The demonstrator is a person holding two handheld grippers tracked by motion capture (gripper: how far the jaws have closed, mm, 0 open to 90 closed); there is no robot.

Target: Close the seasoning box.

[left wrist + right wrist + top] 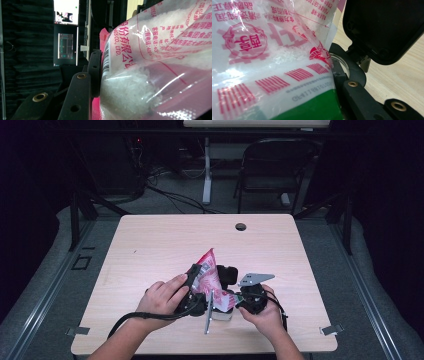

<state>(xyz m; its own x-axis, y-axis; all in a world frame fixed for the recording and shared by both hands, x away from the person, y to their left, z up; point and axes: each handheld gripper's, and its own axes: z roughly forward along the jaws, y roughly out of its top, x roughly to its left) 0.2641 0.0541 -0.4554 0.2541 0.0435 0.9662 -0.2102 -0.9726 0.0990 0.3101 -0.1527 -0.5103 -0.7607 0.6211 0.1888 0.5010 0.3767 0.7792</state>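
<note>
A red-and-white plastic bag (209, 279) of white granules stands tilted above the table's front middle, its pointed top up. My left gripper (210, 273) is turned on its side and spans the bag's upper part. In the left gripper view a black finger (95, 72) presses flat against the bag (150, 62). My right gripper (231, 296) is shut on the bag's lower right part. In the right gripper view the bag (274, 62) lies against a black finger (354, 97). The far finger of each gripper is hidden by the bag.
A small pale container (223, 315) sits under the bag, and its clear rim (341, 64) shows beside the right jaw. The wooden table (150, 245) has a cable hole (241, 226) at the back. A folding chair (275, 170) stands beyond the table.
</note>
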